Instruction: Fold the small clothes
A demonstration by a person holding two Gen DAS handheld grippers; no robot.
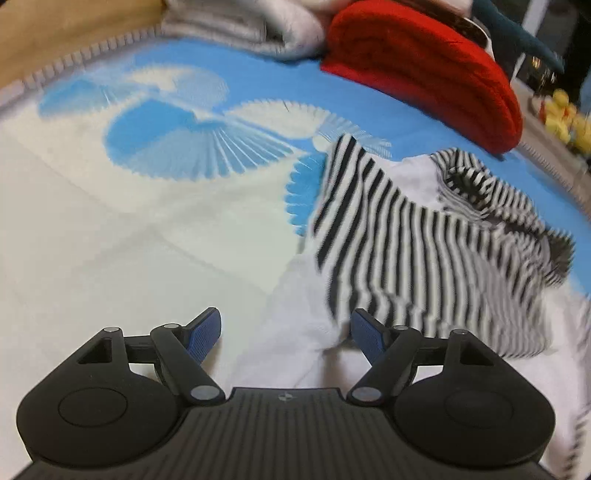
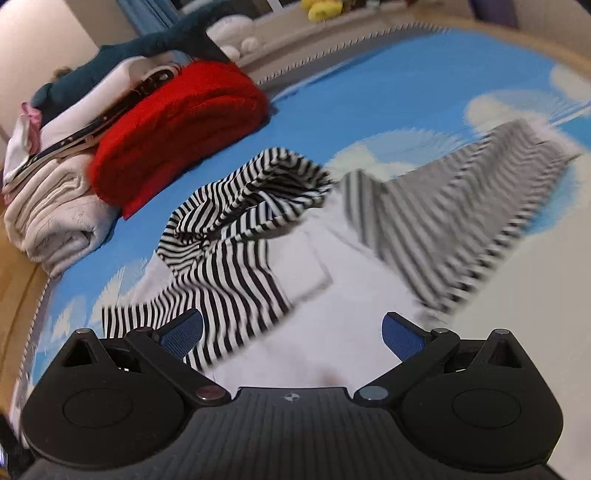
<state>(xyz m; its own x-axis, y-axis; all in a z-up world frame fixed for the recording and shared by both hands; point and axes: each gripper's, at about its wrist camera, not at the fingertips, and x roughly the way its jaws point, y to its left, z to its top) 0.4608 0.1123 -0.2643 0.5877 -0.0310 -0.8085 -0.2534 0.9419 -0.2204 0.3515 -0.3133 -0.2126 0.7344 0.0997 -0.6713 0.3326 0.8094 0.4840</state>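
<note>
A small black-and-white striped garment with white panels [image 1: 413, 236] lies crumpled on a blue and white patterned mat [image 1: 110, 221]. In the left wrist view it is right of centre, and my left gripper [image 1: 286, 334] is open and empty just at its near white edge. In the right wrist view the same garment [image 2: 236, 236] spreads across the middle, one striped sleeve [image 2: 461, 206] reaching right and blurred. My right gripper [image 2: 293, 334] is open and empty above the garment's near white part.
A folded red garment [image 1: 424, 70] [image 2: 177, 133] lies at the far side of the mat beside a stack of folded pale and dark clothes [image 2: 62, 162]. Yellow soft toys [image 1: 565, 118] sit beyond the mat's edge. Wood floor [image 1: 55, 33] borders the mat.
</note>
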